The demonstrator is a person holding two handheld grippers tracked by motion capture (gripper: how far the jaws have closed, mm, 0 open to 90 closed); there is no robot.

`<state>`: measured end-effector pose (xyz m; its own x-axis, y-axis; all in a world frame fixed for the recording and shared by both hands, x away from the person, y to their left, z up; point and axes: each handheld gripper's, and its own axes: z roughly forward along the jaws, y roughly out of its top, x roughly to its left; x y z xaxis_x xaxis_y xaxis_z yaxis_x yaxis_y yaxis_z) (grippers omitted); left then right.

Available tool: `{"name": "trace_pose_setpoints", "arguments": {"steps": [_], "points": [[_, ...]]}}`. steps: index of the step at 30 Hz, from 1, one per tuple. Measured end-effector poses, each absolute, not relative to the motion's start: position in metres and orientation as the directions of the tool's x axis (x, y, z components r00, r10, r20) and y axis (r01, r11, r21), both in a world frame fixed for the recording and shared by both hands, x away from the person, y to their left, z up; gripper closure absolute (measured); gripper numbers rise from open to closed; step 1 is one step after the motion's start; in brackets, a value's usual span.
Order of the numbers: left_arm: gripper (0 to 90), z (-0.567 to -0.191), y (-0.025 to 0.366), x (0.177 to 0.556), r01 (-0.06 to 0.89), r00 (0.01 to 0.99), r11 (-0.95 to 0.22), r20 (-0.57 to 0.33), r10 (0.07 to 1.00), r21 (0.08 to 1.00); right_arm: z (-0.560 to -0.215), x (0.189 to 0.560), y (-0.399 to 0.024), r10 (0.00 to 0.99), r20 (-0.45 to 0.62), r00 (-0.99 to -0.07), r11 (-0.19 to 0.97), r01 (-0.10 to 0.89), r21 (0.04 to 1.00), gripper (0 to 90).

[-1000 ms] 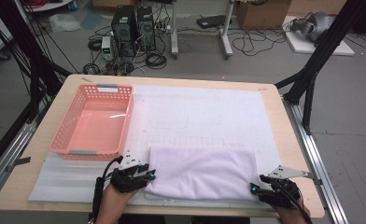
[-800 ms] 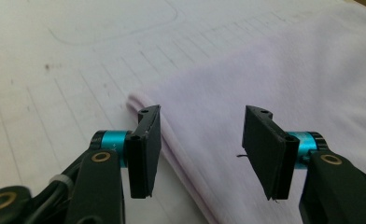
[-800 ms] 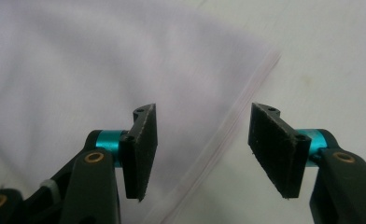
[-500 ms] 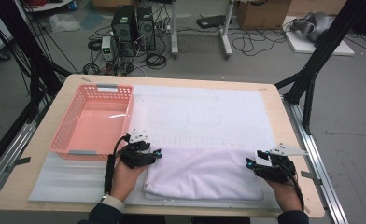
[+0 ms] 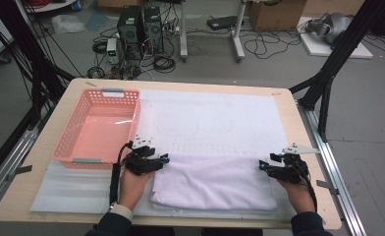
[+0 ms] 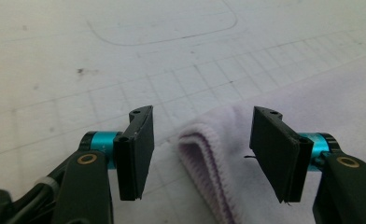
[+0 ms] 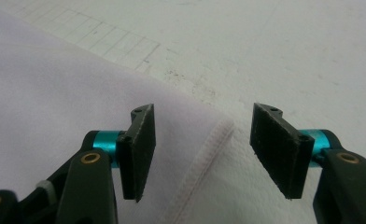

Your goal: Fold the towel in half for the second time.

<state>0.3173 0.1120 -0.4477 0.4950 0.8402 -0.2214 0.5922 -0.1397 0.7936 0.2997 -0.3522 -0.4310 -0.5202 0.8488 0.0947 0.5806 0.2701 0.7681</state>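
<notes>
both grippers sit at the far corners of the folded towel point(image 5: 215, 181) with their jaws spread. left gripper point(image 5: 162, 160) is at the towel's far left corner; its jaws have just been opening, and in the left gripper view the folded corner point(image 6: 209, 154) lies between the pads without either pressing on it. right gripper point(image 5: 265, 163) is at the far right corner, jaws likewise parted over the hemmed edge point(image 7: 204, 154), touching nothing as far as that close view lets me judge.

compared with a second ago, both hands have moved away from the person, from the towel's near edge to its far edge, and the towel now looks folded over, shorter front to back. it lies on the white mat point(image 5: 220, 118), just right of the pink basket point(image 5: 65, 147).
</notes>
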Motion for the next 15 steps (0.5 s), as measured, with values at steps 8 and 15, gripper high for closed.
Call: {"name": "trace_pose_setpoints", "arguments": {"steps": [8, 15], "points": [[78.6, -0.451, 0.112, 0.321, 0.611, 0.522, -0.148, -0.256, 0.814, 0.778, -0.445, 0.311, -0.353, 0.809, 0.162, -0.564, 0.299, 0.634, 0.713, 61.6], [81.6, -0.432, 0.105, 0.319, 0.481, 0.484, -0.105, -0.164, 0.859, 0.87, -0.435, 0.315, -0.356, 0.78, 0.137, -0.611, 0.331, 0.587, 0.739, 80.6]]}}
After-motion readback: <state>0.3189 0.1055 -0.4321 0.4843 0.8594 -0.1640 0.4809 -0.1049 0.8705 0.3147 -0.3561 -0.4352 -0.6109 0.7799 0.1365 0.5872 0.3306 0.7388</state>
